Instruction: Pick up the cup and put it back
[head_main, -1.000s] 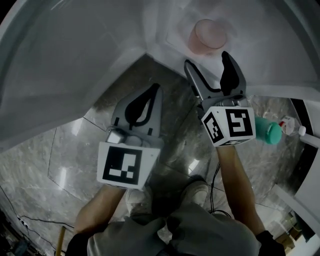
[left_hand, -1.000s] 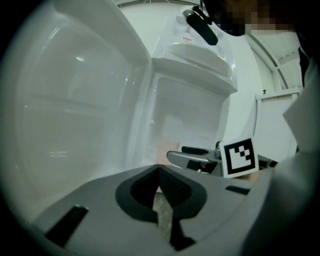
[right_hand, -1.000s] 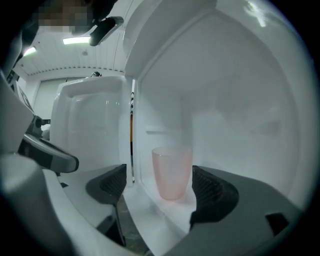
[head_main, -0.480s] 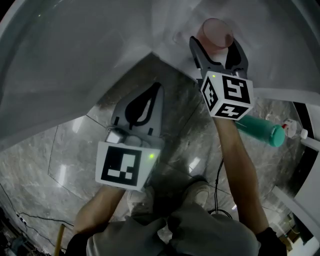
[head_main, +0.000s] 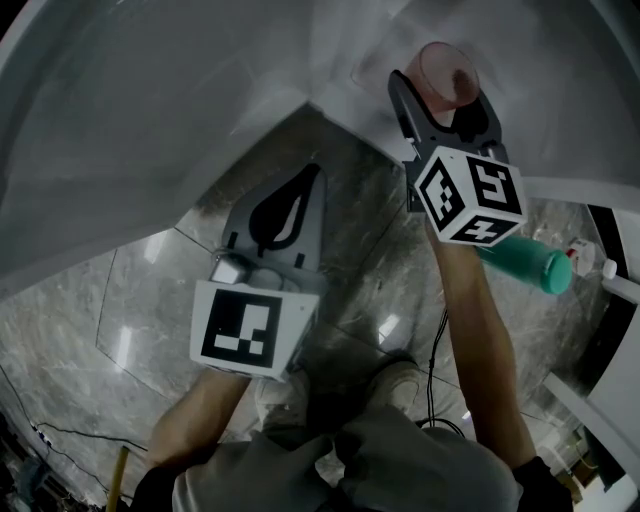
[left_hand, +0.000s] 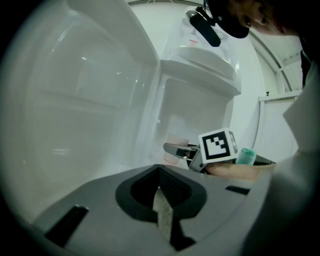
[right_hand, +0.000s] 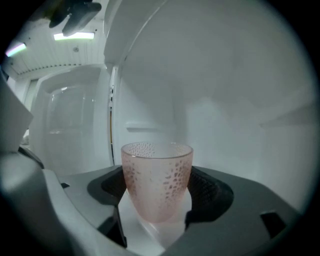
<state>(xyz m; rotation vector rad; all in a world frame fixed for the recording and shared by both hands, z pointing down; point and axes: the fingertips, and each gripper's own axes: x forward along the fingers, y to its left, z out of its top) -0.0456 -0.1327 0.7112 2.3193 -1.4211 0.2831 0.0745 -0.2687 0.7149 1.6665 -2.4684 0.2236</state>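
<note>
A pink, dimpled cup (head_main: 445, 68) (right_hand: 156, 180) stands upright on a white shelf (head_main: 350, 60) inside a white compartment. My right gripper (head_main: 440, 98) (right_hand: 156, 202) is open around it, one jaw on each side, the pads close against the cup's wall. My left gripper (head_main: 298, 192) (left_hand: 159, 175) hangs lower and to the left, over the floor, shut with nothing in it. From the left gripper view, the right gripper (left_hand: 177, 149) and the cup (left_hand: 171, 155) show small in the distance.
A teal bottle (head_main: 530, 262) (left_hand: 245, 156) lies right of my right arm, with a small white bottle (head_main: 588, 252) beyond it. White compartment walls (head_main: 150, 120) rise left of the shelf. Grey marble floor (head_main: 120, 320) lies below.
My right gripper has moved forward and up to the shelf, so the cup now stands between its jaws. The left gripper has stayed still.
</note>
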